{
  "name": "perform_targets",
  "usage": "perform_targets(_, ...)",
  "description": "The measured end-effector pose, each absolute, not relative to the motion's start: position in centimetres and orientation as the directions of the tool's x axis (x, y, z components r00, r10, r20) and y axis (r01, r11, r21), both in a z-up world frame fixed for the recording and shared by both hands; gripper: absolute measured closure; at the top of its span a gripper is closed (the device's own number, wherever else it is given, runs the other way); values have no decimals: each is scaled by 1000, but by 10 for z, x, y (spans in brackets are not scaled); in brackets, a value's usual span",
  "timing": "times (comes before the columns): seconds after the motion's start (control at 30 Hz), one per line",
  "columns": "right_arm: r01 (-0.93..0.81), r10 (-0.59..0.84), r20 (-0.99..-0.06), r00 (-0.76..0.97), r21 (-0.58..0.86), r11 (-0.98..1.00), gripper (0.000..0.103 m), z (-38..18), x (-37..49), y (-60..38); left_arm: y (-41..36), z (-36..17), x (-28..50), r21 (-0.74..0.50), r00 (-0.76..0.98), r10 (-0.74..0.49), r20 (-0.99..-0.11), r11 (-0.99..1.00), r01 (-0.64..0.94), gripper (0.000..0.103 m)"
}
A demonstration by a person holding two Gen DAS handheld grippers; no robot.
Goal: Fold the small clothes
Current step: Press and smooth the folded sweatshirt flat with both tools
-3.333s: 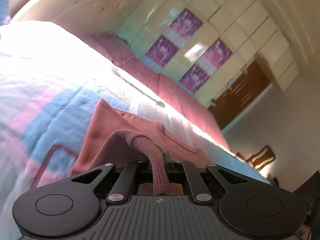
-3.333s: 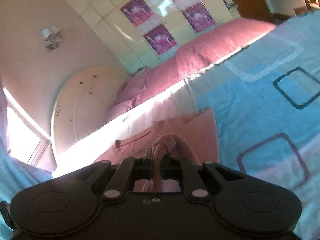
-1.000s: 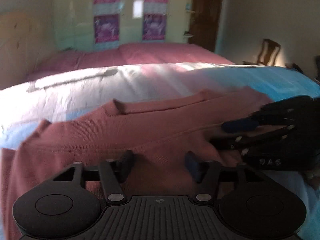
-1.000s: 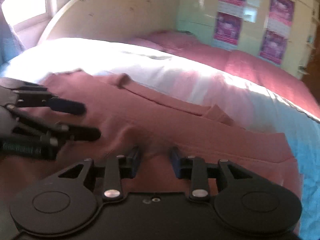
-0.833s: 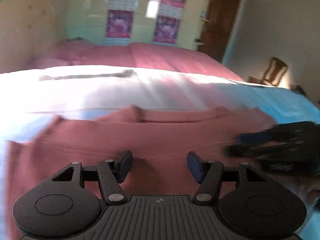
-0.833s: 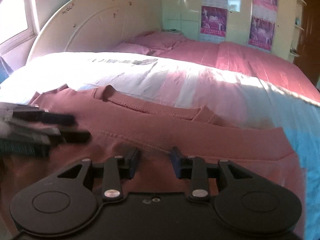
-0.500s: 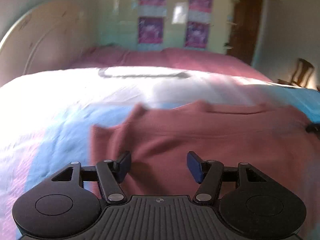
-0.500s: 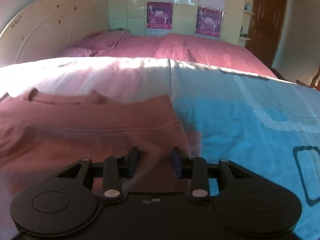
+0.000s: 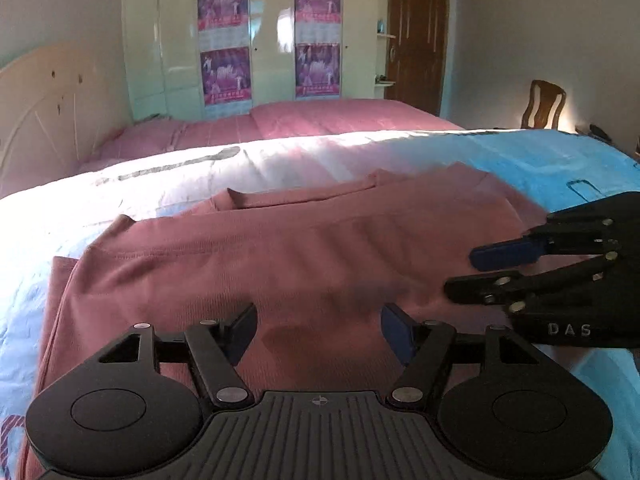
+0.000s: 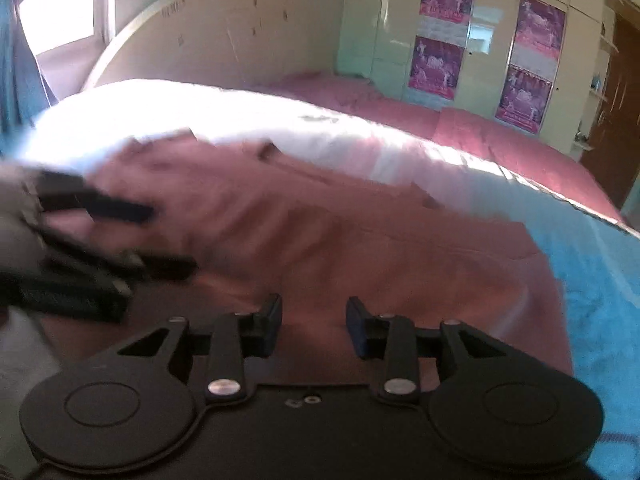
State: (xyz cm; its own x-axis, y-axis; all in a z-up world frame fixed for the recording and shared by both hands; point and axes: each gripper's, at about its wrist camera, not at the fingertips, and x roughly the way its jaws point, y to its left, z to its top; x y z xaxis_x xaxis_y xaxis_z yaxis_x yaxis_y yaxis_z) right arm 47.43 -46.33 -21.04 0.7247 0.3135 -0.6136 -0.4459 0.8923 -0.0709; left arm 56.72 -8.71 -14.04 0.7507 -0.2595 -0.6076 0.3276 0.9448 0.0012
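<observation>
A dusty-pink knit garment lies folded over itself on the bed; it also shows in the right wrist view. My left gripper is open and empty, low over the garment's near edge. My right gripper is open and empty over the garment's near part. The right gripper also shows in the left wrist view at the garment's right side. The left gripper shows blurred in the right wrist view at the left.
The bed has a blue, white and pink patterned cover and a pink blanket behind. A cream headboard, a wardrobe with posters, a brown door and a wooden chair stand beyond.
Both grippers let go of the ribbed garment edge they held up 3.3 s ago; it now lies folded. In the last half second both swung back towards each other over the garment.
</observation>
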Motion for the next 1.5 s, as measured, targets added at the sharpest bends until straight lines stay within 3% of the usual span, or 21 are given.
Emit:
perform_targets(0.13, -453, 288, -646, 707, -100, 886, 69, -223, 474, -448, -78, -147, 561, -30, 739, -251, -625, 954, 299, 35)
perform_targets(0.3, -418, 262, -632, 730, -108, 902, 63, -217, 448, -505, -26, -150, 531, 35, 757, -150, -636, 974, 222, 35)
perform_targets(0.37, -340, 144, -642, 753, -193, 920, 62, -221, 433, -538, 4, -155, 518, 79, 762, -73, -644, 984, 161, 35)
perform_targets(0.5, -207, 98, -660, 745, -90, 974, 64, -226, 411, -607, 45, -157, 497, 24, 761, -53, -646, 996, 89, 35)
perform_targets(0.6, -166, 72, -657, 751, -82, 983, 73, -216, 404, -602, 27, -145, 491, 41, 778, -32, -628, 996, 75, 35)
perform_targets(0.73, -215, 163, -605, 779, -13, 977, 73, -195, 398, -571, -25, -136, 487, 12, 791, -138, -596, 984, 180, 35)
perform_targets(0.87, -297, 254, -635, 730, 41, 954, 72, -204, 405, -526, -73, -142, 490, -34, 769, -197, -608, 974, 222, 35)
perform_targets(0.97, -355, 278, -674, 685, 24, 934, 68, -221, 408, -492, -101, -161, 499, -37, 702, -184, -688, 975, 219, 32)
perform_targets(1.03, -356, 224, -674, 704, -62, 933, 70, -225, 406, -479, -107, -160, 498, 28, 710, -153, -688, 971, 237, 31)
perform_targets(1.1, -366, 228, -685, 692, -60, 929, 72, -218, 405, -485, -87, -148, 490, -6, 731, -158, -664, 978, 206, 31)
perform_targets(1.23, -224, 127, -622, 773, -80, 971, 71, -198, 387, -539, -28, -138, 476, 86, 786, -24, -618, 991, 98, 31)
perform_targets(1.3, -143, 58, -622, 781, -88, 986, 69, -201, 386, -571, -1, -149, 478, 88, 748, 18, -664, 995, 53, 31)
perform_targets(1.37, -91, 7, -694, 720, -84, 992, 73, -220, 395, -596, 24, -156, 478, 5, 733, -24, -680, 999, 38, 31)
perform_targets(1.5, -76, 37, -647, 761, -33, 997, 76, -203, 380, -611, 36, -154, 470, 24, 737, 4, -676, 1000, 16, 31)
